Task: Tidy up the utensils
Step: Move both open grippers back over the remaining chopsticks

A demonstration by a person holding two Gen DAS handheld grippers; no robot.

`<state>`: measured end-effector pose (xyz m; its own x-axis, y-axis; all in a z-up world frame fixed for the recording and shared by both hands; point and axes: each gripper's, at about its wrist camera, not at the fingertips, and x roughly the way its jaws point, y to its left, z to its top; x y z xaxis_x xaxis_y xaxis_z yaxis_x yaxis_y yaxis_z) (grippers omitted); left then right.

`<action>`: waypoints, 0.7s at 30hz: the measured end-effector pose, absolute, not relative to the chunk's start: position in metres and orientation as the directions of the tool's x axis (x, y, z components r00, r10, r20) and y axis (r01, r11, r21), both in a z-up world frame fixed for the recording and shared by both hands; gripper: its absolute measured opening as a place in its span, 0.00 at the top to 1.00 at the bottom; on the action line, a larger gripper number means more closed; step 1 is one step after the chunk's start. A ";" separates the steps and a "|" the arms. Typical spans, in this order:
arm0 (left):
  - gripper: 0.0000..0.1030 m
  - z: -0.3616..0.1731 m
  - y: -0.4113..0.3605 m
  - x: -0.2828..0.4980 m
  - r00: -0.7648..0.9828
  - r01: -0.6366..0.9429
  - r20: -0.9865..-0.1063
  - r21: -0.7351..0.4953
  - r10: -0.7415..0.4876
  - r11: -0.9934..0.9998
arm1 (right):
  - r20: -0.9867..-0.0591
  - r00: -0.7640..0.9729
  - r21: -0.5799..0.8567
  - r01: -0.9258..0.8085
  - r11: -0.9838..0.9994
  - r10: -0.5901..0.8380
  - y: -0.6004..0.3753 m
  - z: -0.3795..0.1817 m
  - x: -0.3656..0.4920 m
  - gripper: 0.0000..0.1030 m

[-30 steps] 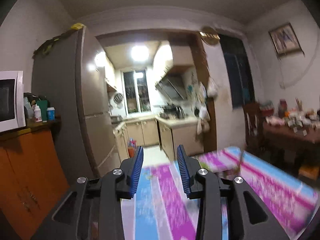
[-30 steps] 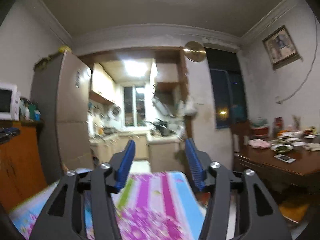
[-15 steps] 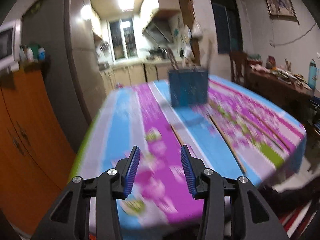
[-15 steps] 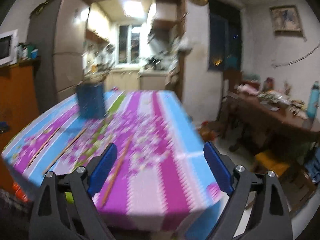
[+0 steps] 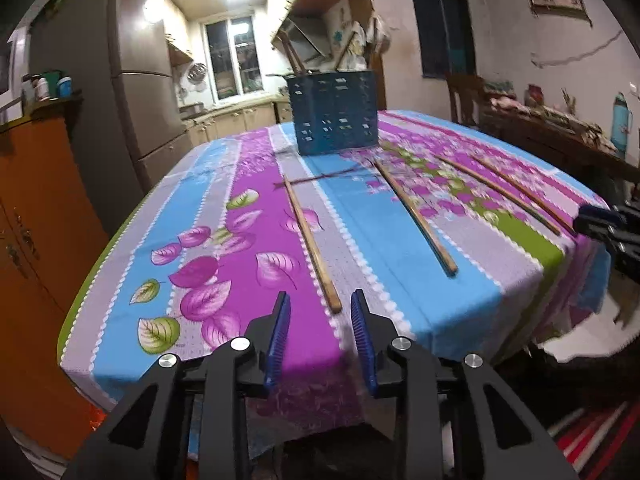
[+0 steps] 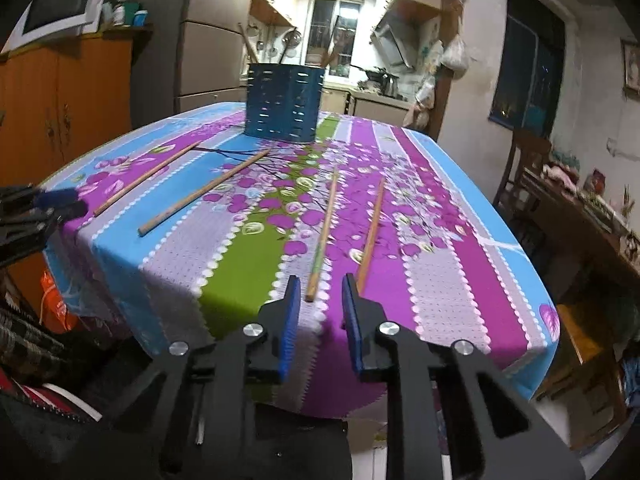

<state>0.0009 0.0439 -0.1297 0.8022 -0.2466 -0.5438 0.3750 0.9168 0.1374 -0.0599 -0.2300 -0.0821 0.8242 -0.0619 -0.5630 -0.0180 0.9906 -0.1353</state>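
Observation:
A blue perforated utensil holder [image 5: 335, 112] [image 6: 282, 104] stands at the far end of the striped cloth table [image 5: 460, 304] [image 6: 440, 280], with a few utensils in it. Several wooden chopsticks lie loose on the cloth. My left gripper [image 5: 320, 296] hovers at the table's near edge, its jaws closing. The near end of one chopstick [image 5: 310, 240] shows in the gap, untouched. My right gripper [image 6: 320, 280] is also closing, with the end of another chopstick [image 6: 322, 236] in its gap, not pressed. A further chopstick [image 6: 372, 232] runs behind its right finger.
Two more chopsticks [image 6: 146, 178] [image 6: 204, 196] lie toward the left gripper's side [image 6: 48, 204]. An orange cabinet [image 5: 36, 208] and a fridge [image 5: 140, 80] stand left of the table. A cluttered dark side table [image 6: 580, 208] and a chair are on the right.
Both grippers dropped and tilted down from facing the kitchen to the table's near edge. The right jaws spread wide, then narrowed. The left jaws narrowed a little.

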 end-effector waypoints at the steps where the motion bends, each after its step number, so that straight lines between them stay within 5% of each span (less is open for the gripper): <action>1: 0.70 -0.132 0.041 0.003 0.806 0.370 -0.539 0.136 -0.244 0.919 | -0.562 0.825 -0.141 -0.020 0.990 -0.063 -0.229 -0.083 -0.062 0.82; 21: 0.76 -0.148 0.036 0.009 0.822 0.345 -0.504 0.070 -0.265 0.936 | -0.580 0.812 -0.120 0.003 0.993 -0.073 -0.232 -0.100 -0.046 0.91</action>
<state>0.0090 0.0358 -0.1485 0.8219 -0.2654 -0.5039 0.3453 0.9358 0.0703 -0.0462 -0.2319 -0.1004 0.8115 -0.0725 -0.5798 0.0032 0.9928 -0.1197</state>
